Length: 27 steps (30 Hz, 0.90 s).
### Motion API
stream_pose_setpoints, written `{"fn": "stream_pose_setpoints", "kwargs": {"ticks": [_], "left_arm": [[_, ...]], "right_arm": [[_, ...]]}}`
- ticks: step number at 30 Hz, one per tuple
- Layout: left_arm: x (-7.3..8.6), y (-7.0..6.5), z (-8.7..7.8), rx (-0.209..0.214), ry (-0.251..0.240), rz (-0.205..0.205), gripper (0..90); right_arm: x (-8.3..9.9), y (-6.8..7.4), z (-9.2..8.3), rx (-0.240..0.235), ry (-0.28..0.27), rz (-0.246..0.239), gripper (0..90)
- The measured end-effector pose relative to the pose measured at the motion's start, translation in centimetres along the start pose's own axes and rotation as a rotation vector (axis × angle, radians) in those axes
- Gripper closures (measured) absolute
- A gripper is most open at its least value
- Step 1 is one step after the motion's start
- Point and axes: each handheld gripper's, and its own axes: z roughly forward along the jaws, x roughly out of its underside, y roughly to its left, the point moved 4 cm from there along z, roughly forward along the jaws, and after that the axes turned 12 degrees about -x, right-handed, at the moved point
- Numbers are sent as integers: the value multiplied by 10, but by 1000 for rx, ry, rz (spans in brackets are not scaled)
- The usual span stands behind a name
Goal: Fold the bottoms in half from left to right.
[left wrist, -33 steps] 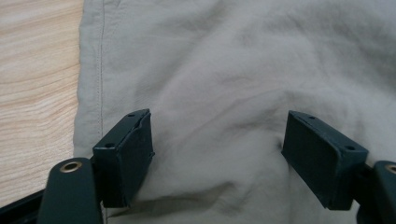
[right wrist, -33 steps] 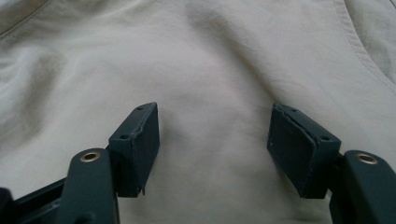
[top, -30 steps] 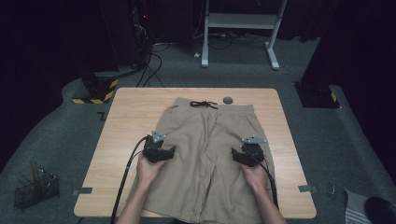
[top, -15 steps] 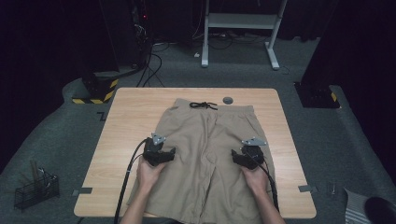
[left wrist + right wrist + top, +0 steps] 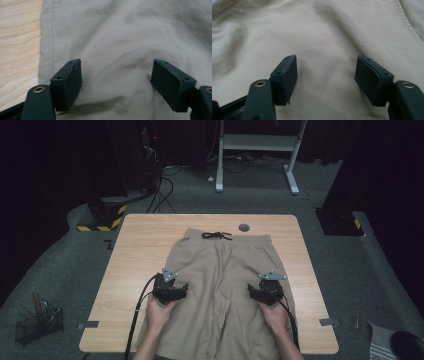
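A pair of tan shorts (image 5: 227, 290) lies flat on the wooden desk (image 5: 135, 250). The waist end points away from the person, and a black drawstring (image 5: 216, 235) is tied in a little bow at the top. The two legs of the shorts come down toward the person and reach the near edge of the desk.

The person holds a hand-held gripper in each hand. The left hand-held gripper (image 5: 172, 291) sits over the left leg of the shorts, close to its outer side. In the left gripper view, its two black jaws stand wide apart, with tan cloth under them and nothing pinched between them. The side seam (image 5: 52, 37) of the shorts runs just beside one jaw, and the bare wood of the desk shows next to it.

The right hand-held gripper (image 5: 265, 294) sits over the right leg of the shorts. In the right gripper view, its jaws are wide apart too, and only soft, wrinkly cloth lies below them. They do not squeeze the cloth.

A small round grey thing (image 5: 244, 227) lies on the desk just past the waist. On the floor to the left stands a black wire basket (image 5: 39, 324). A white frame (image 5: 257, 142) stands on the floor far behind the desk.
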Motion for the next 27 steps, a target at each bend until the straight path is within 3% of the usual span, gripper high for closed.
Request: {"fn": "stream_pose_setpoints", "kwargs": {"ticks": [27], "left_arm": [[20, -6, -24, 5, -4, 8, 249]], "right_arm": [[12, 12, -10, -21, 4, -22, 345]]}}
